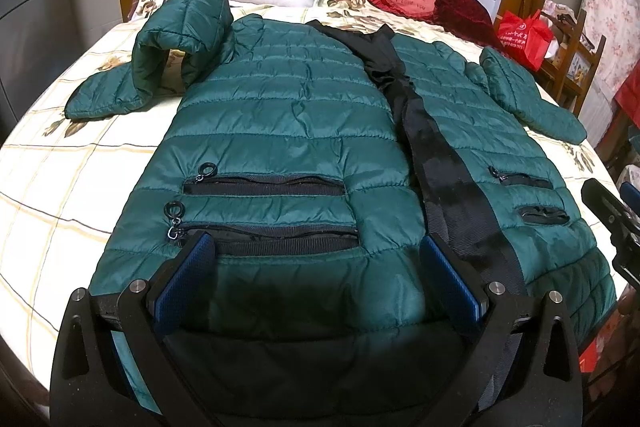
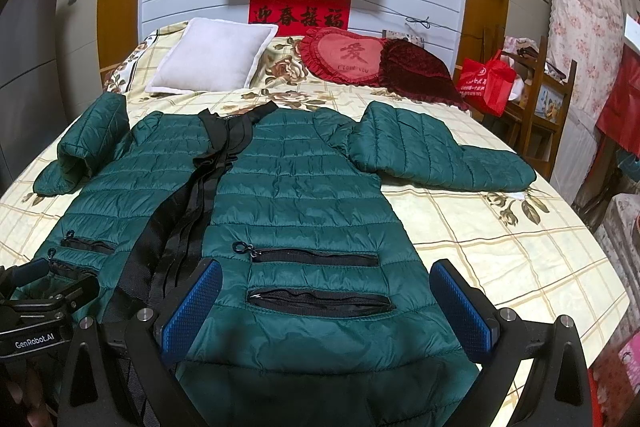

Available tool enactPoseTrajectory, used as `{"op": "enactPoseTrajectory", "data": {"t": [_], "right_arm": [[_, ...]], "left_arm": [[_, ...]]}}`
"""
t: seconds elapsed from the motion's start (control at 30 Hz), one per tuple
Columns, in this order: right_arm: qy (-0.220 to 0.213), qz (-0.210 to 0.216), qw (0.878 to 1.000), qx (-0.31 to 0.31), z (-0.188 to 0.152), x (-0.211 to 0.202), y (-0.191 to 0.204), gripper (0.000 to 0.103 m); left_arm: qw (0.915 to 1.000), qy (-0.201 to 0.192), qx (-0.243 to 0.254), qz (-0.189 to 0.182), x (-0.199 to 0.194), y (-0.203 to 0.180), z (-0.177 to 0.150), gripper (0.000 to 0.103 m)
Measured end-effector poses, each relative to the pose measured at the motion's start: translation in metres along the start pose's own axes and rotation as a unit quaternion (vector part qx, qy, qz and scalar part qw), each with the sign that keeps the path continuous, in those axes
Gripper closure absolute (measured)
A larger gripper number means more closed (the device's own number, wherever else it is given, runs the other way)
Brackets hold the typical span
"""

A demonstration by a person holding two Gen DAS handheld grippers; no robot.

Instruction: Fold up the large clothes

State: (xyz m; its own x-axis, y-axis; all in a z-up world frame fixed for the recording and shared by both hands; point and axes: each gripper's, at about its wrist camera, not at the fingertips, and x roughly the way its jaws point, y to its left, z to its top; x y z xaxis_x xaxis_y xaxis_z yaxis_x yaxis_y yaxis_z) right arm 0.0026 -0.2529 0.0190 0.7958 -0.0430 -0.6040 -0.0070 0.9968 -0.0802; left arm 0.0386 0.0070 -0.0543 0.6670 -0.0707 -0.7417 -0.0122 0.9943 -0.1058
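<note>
The left gripper (image 1: 318, 269) is gaping wide, fingers level. The right gripper (image 2: 326, 297) is spreading equally wide just beside it.

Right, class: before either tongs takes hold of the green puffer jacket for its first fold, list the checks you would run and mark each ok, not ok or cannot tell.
1. Green puffer jacket lies flat, front up on the bed: ok.
2. Left tongs open over the hem: ok.
3. Right tongs open over the hem: ok.
4. Right sleeve spread flat: ok.
5. Left sleeve flat: not ok, it is bent and stands up.
6. Front zip closed: cannot tell.
</note>
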Motion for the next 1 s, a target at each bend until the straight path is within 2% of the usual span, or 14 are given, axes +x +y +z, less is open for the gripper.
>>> {"op": "enactPoseTrajectory", "data": {"t": [0.3, 0.6, 1.0], "right_arm": [[-0.004, 0.003, 1.0, 0.004, 0.0001, -0.0001, -0.0001, 0.0], [-0.001, -0.015, 1.0, -0.019, 0.0029, -0.0033, -0.0012, 0.0], [-0.017, 0.007, 1.0, 0.013, 0.0025, -0.004, -0.0047, 0.0]], "left_arm": [[1.0, 0.001, 0.001, 0.001, 0.0017, 0.0001, -0.0012, 0.0], [1.0, 0.002, 0.001, 0.001, 0.0015, 0.0005, -0.002, 0.0], [1.0, 0.004, 0.0, 0.002, 0.0016, 0.0006, -0.0015, 0.0]]}}
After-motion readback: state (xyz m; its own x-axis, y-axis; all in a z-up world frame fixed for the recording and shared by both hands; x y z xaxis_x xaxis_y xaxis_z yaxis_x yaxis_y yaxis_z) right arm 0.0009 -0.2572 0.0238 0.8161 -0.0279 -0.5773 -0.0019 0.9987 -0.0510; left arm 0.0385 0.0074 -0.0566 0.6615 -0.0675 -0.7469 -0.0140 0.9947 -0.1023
